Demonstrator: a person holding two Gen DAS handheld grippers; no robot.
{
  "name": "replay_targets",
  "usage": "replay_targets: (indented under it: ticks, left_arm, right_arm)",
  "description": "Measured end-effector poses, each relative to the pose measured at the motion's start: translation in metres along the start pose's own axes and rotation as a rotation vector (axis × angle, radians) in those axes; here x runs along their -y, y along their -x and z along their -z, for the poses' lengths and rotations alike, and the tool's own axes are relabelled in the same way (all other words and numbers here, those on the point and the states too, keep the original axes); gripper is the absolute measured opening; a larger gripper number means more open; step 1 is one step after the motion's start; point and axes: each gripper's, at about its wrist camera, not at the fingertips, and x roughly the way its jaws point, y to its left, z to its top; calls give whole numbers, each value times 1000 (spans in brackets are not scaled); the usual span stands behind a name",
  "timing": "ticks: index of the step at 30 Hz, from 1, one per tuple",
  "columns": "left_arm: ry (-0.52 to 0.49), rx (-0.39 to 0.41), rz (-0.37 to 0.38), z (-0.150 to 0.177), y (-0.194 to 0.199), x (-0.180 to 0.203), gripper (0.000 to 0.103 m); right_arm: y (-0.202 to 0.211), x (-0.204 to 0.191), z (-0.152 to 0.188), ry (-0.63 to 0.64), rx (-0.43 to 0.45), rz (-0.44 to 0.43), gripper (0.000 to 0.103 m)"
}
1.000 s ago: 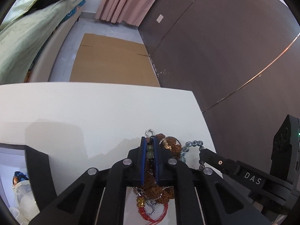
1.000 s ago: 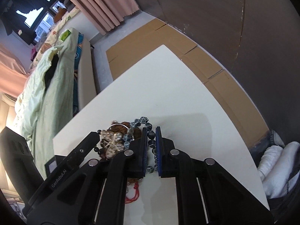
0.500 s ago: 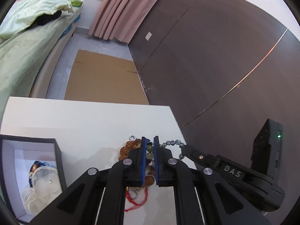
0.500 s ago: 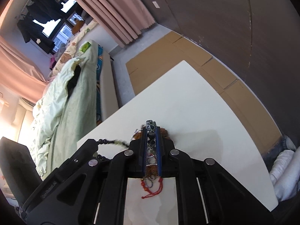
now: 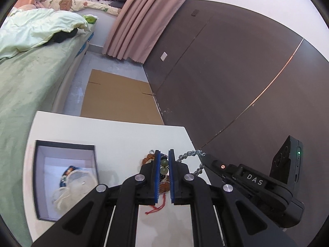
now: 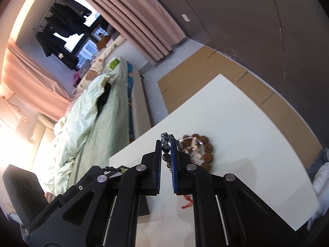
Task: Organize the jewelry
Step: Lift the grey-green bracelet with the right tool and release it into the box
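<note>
My left gripper (image 5: 163, 155) is shut on a green-bead bracelet (image 5: 163, 166) and holds it above the white table (image 5: 115, 131). My right gripper (image 6: 166, 142) is shut on a grey-blue bead bracelet (image 6: 165, 148), which also shows in the left wrist view (image 5: 190, 154) stretching toward the right gripper. A heap of jewelry lies on the table under both: brown seed beads (image 6: 205, 149), a clear bangle (image 6: 195, 144) and a red cord (image 5: 156, 207). An open dark box (image 5: 65, 182) at the table's left holds blue and pale jewelry.
The table's right edge (image 5: 192, 142) runs close to a dark wall. Flat cardboard (image 5: 117, 98) lies on the floor beyond the table. A bed with a green cover (image 5: 30, 78) stands to the left. White cloth (image 6: 320, 177) lies off the table's right side.
Both grippers have risen from the heap, each lifting its bracelet. The table and the box now look smaller and farther below. The right gripper's bracelet has pulled free of the heap.
</note>
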Motion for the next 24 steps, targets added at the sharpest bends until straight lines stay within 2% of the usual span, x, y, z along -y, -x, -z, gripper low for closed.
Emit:
replay_targets:
  ticks: [7, 14, 17, 19, 20, 21, 22, 24]
  left_arm:
    - [36, 38, -33, -4, 37, -25, 5]
    - [70, 62, -68, -6, 58, -48, 6]
    - [115, 69, -129, -6, 61, -63, 6]
    - [149, 73, -177, -8, 64, -75, 14]
    - [163, 73, -185, -9, 65, -80, 38]
    - [182, 79, -193, -9, 68, -84, 67]
    - [196, 108, -199, -9, 75, -88, 73]
    - [179, 144, -214, -12, 85, -87, 74]
  right_arm:
    - [5, -22, 14, 28, 6, -75, 10]
    - [3, -50, 31, 75, -4, -137, 10]
    - [0, -61, 38, 87, -13, -159, 10]
    - [-3, -69, 44, 92, -20, -182, 10]
    - [-5, -72, 46, 94, -23, -192, 10]
    - [-6, -76, 48, 95, -27, -206, 10]
    - [-9, -79, 50, 96, -33, -219, 10]
    - [-12, -84, 54, 98, -43, -244, 10]
